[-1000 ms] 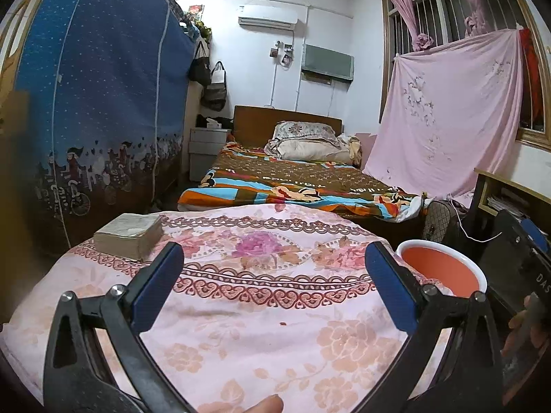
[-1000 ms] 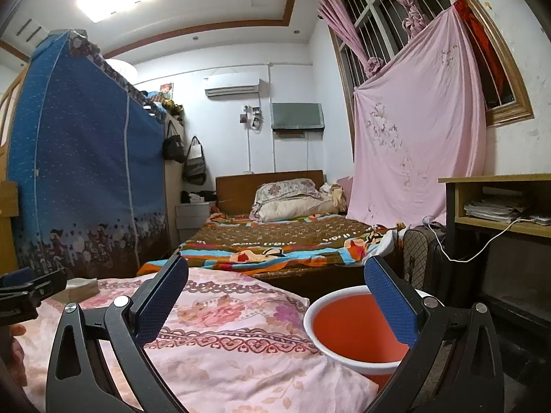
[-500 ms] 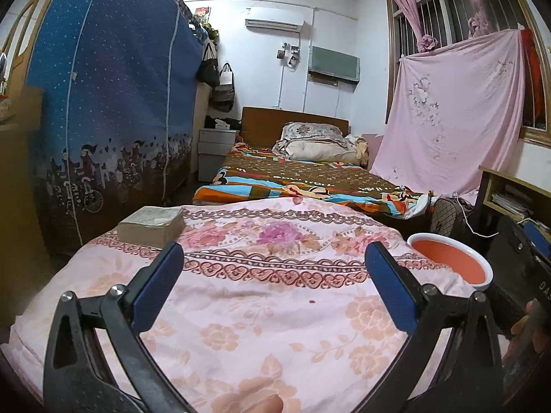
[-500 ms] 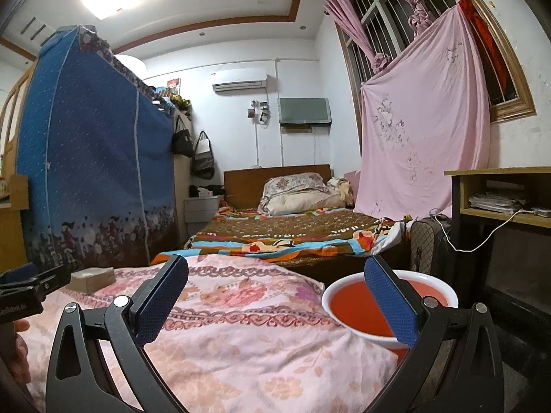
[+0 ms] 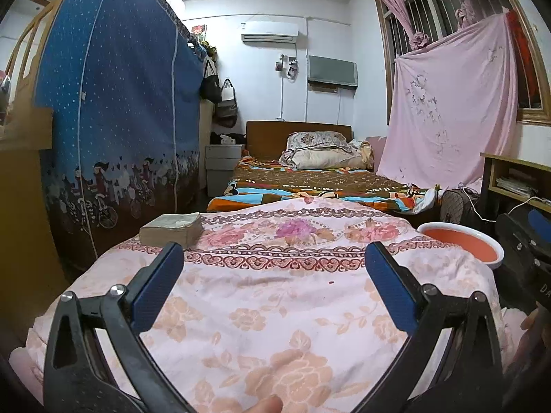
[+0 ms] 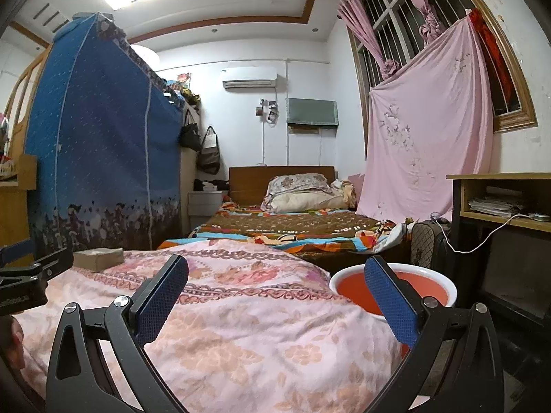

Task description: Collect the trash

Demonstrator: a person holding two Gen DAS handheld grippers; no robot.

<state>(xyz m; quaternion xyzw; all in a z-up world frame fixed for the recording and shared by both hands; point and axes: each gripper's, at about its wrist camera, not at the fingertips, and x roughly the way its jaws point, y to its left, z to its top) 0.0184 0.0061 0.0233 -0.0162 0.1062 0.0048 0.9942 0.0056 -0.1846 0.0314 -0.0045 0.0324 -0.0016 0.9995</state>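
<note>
A table draped in a pink floral cloth (image 5: 275, 296) lies in front of me. A red basin with a white rim (image 5: 461, 244) stands off the table's right side; it also shows in the right wrist view (image 6: 406, 289). My left gripper (image 5: 273, 275) is open and empty, low over the near part of the cloth. My right gripper (image 6: 275, 285) is open and empty, over the table's right part, its right finger in front of the basin. A tiny dark red speck (image 5: 331, 282) lies on the cloth. No other trash shows.
A tan wrapped block (image 5: 171, 229) sits at the table's far left corner, also in the right wrist view (image 6: 99, 258). Beyond is a bed with a brown patterned cover (image 5: 310, 182). A blue fabric wardrobe (image 5: 113, 120) stands left, a wooden desk (image 6: 502, 199) right.
Both grippers have drawn back and tilted up, so the table and basin sit lower and farther in view. Both stay open and empty.
</note>
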